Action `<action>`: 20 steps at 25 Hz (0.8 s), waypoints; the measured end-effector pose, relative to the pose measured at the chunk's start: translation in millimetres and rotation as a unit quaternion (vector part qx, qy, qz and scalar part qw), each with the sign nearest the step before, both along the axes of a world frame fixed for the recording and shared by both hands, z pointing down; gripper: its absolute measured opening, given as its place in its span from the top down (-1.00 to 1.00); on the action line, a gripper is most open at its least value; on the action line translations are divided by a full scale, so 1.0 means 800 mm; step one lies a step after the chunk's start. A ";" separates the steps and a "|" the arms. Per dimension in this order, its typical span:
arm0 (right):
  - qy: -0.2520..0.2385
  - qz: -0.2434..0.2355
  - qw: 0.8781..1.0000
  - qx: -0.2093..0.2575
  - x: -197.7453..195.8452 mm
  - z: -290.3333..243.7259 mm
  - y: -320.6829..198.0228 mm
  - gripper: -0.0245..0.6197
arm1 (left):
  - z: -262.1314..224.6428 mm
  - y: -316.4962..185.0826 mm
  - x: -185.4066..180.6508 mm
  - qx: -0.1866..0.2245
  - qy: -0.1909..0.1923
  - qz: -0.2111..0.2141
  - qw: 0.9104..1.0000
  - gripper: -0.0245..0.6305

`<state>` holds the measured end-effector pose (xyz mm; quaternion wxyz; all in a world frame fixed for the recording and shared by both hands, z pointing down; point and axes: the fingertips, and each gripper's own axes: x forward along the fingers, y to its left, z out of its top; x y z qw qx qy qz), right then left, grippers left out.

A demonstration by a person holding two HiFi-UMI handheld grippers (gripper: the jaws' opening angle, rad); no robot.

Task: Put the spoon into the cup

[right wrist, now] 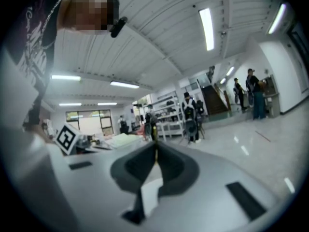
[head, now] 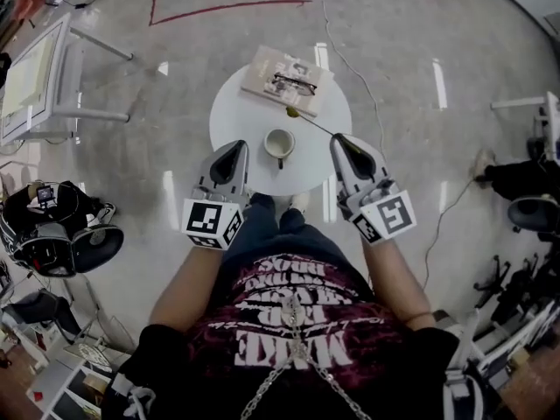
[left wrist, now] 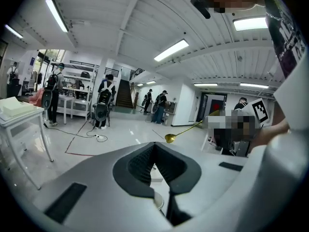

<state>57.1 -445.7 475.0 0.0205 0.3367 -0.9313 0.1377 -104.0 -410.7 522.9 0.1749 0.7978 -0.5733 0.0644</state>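
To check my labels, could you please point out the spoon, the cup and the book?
spoon (head: 313,123), head view, middle of the handle.
cup (head: 268,147), head view, left rim.
book (head: 262,73), head view, bare cover.

Light: I'm seeing ceiling tubes (left wrist: 171,50) flooding the room brightly.
Glare: white streaks are bouncing off the floor (head: 437,83).
Edges: both gripper views are bending and darkening at the corners.
Blur: the right gripper view is smearing softly.

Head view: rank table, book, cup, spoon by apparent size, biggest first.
1. table
2. book
3. cup
4. spoon

Cup versus spoon is unsure: the spoon looks longer than the cup is wide, but far thinner, so it covers less of the picture.
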 end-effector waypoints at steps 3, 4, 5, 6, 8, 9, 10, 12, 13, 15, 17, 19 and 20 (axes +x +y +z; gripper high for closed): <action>0.009 0.005 1.000 -0.027 -0.007 0.040 -0.002 0.81 | 0.033 -0.010 0.008 -0.017 0.000 0.018 1.000 0.85; 0.014 0.006 0.999 -0.037 -0.008 0.053 -0.002 0.81 | 0.043 -0.012 0.010 -0.023 0.002 0.023 0.999 0.85; 0.018 0.008 0.999 -0.048 -0.008 0.067 -0.001 0.81 | 0.053 -0.014 0.012 -0.029 0.004 0.025 0.999 0.85; 0.020 0.009 0.998 -0.059 -0.010 0.080 0.000 0.81 | 0.064 -0.016 0.013 -0.035 0.007 0.027 0.999 0.85; 0.023 0.008 0.997 -0.079 -0.014 0.107 0.002 0.81 | 0.086 -0.018 0.013 -0.050 0.012 0.029 0.998 0.85; 0.027 0.005 0.996 -0.089 -0.016 0.122 0.004 0.81 | 0.097 -0.018 0.014 -0.057 0.013 0.030 0.998 0.85; 0.035 0.001 0.994 -0.100 -0.019 0.138 0.007 0.81 | 0.108 -0.018 0.014 -0.064 0.013 0.031 0.997 0.85; 0.056 -0.007 0.991 -0.120 -0.023 0.172 0.012 0.81 | 0.129 -0.016 0.015 -0.077 0.013 0.035 0.996 0.85; 0.064 -0.008 0.989 -0.131 -0.024 0.189 0.014 0.81 | 0.139 -0.015 0.016 -0.083 0.013 0.036 0.996 0.85; 0.073 -0.007 0.986 -0.153 -0.023 0.220 0.015 0.81 | 0.159 -0.014 0.017 -0.095 0.013 0.038 0.995 0.85; 0.085 -0.006 0.982 -0.169 -0.022 0.251 0.015 0.81 | 0.179 -0.015 0.017 -0.107 0.013 0.038 0.993 0.85; 0.098 -0.008 0.978 -0.183 -0.023 0.279 0.014 0.81 | 0.201 -0.016 0.015 -0.122 0.017 0.034 0.992 0.85; 0.103 -0.010 0.977 -0.188 -0.024 0.290 0.014 0.81 | 0.211 -0.016 0.013 -0.130 0.019 0.031 0.991 0.85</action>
